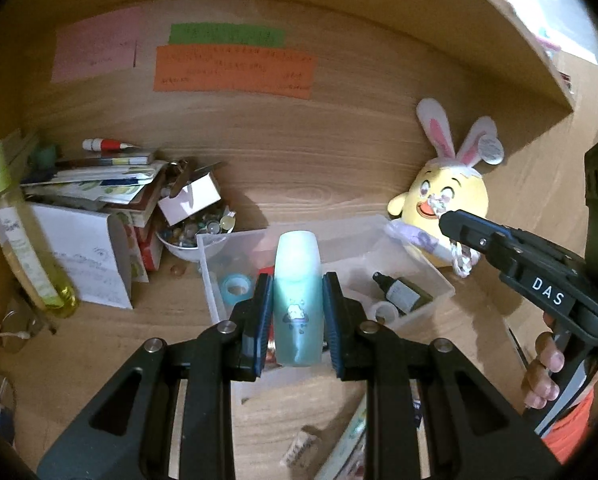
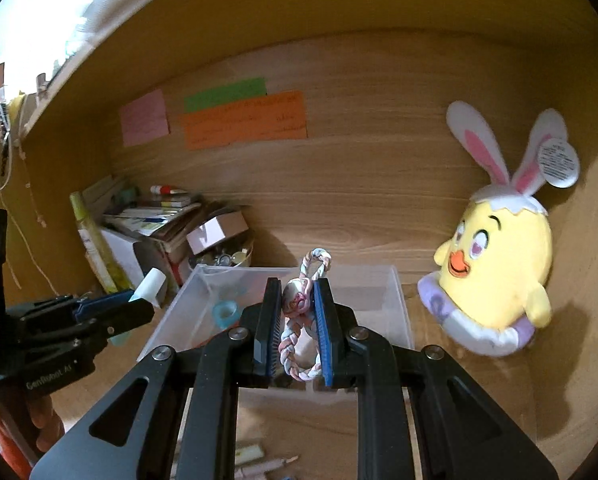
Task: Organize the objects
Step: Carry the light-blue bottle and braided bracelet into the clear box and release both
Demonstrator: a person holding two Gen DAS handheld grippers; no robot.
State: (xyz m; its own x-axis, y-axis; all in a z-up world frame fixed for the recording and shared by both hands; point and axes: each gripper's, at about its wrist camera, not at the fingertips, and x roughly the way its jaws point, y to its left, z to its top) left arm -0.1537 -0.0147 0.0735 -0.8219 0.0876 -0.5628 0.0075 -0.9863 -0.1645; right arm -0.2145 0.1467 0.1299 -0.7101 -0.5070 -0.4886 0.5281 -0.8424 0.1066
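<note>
The left gripper (image 1: 298, 312) has its fingers clamped on a pale teal bottle (image 1: 298, 296), held upright above the clear plastic bin (image 1: 439, 280); the right gripper (image 2: 297, 320) pinches a braided cord loop (image 2: 299, 344) over the same bin. Inside the bin lie a blue tape roll (image 1: 235, 286) and a small dark bottle (image 1: 403, 292). On the desk (image 1: 299, 184), a yellow chick plush (image 2: 495, 272) sits just right of the bin, with a bowl of trinkets (image 1: 195, 236) and stacked books (image 1: 99, 184) to its left.

- A home desk nook, wood-panelled.
- Sticky notes (image 1: 235, 68) on the back wall.
- Plush chick (image 2: 495, 276), stacked books (image 1: 99, 184) and a clear bin (image 1: 415, 264) on the tabletop (image 1: 299, 184).
</note>
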